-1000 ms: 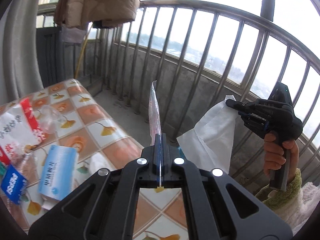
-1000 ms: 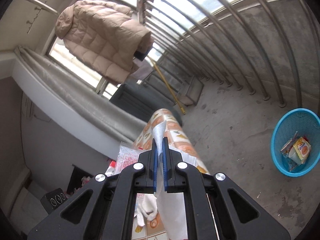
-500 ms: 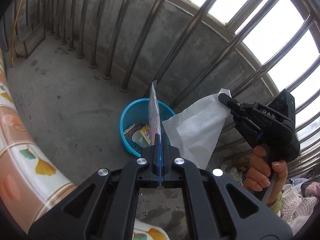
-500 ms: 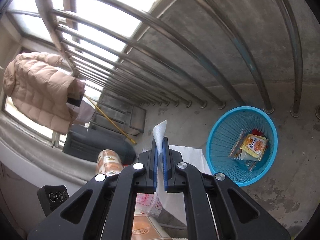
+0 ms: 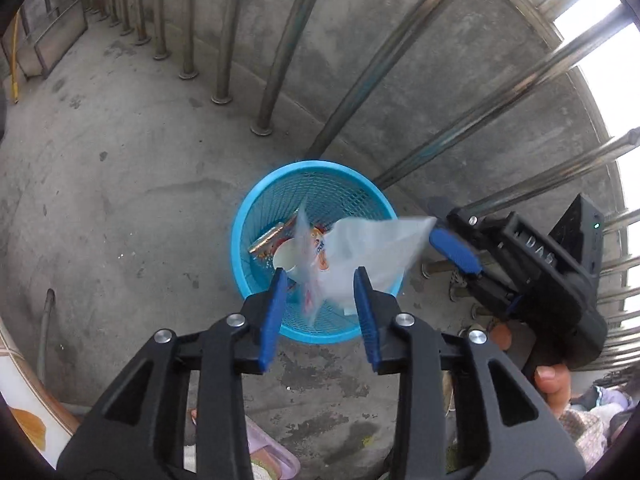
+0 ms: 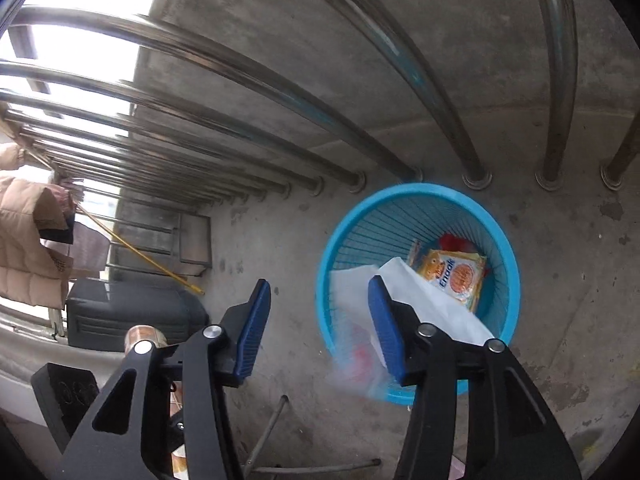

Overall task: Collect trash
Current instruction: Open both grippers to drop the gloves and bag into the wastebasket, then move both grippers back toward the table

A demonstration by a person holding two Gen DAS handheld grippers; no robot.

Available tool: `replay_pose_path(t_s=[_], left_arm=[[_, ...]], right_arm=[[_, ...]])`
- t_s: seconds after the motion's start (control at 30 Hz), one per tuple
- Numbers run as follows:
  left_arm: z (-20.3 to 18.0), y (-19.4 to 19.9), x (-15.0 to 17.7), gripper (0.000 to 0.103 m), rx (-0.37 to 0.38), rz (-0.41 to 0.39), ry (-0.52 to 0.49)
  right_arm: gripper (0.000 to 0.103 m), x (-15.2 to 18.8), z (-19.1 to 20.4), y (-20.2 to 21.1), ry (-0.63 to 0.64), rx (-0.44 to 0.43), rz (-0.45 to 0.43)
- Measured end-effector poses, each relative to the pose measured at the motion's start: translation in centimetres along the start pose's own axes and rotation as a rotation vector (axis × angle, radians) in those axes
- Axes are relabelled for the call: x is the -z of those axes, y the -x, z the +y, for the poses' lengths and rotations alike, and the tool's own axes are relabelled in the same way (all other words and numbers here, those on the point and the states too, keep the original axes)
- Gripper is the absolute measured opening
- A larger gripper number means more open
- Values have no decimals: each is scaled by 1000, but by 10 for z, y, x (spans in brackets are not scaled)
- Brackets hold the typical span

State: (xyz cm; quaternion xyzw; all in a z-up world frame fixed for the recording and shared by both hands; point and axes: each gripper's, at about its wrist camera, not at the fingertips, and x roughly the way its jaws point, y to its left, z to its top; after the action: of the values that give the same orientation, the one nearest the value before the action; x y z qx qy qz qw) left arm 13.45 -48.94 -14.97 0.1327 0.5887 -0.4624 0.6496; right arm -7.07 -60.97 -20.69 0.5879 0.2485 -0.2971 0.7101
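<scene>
A blue mesh basket (image 5: 240,240) stands on the concrete floor by the railing, with a snack packet (image 6: 456,276) and a paper cup (image 5: 286,258) inside. My left gripper (image 5: 319,272) hangs just above its near rim, jaws opening. A clear printed wrapper (image 5: 305,256) is blurred between the pads, loose and dropping. My right gripper (image 6: 319,282) is also opening, with nothing between its pads. A white tissue (image 6: 432,304) slides past the outer side of its right finger into the basket (image 6: 400,194). In the left wrist view the tissue (image 5: 372,248) hangs off the right gripper (image 5: 472,276).
Steel railing bars (image 5: 288,40) and a low concrete wall stand right behind the basket. A tiled table edge (image 5: 16,420) is at lower left. A dark case (image 6: 132,308) and a hanging puffer jacket (image 6: 24,240) lie further along. A hand (image 5: 552,384) holds the right gripper.
Both grippers came down from the table side to just over the basket. Both were shut on their trash and have opened; the wrapper and the tissue are falling free.
</scene>
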Motion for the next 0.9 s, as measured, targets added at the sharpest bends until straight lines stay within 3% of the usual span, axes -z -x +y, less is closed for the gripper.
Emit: replay_pose_path(t_s=[0.2,0.43,0.57,0.7,0.9], left_arm=[[2,32,10,45,-35,-30,-38],[5,138,47,61,-30,-196,-62],[15,207,97,68,-74,-327,-81],[34,263,158,71,-141,-440,-71],[73,326,248,73,-281,-567,28]], right_arm=[[60,18,-4,10,-10,-10,5],[64,43,39,54,84,-147,-12],[67,61,79,76,194,-210,17],[67,90,125,86,312,-256,108],[67,161,197,85,541,-308,287]])
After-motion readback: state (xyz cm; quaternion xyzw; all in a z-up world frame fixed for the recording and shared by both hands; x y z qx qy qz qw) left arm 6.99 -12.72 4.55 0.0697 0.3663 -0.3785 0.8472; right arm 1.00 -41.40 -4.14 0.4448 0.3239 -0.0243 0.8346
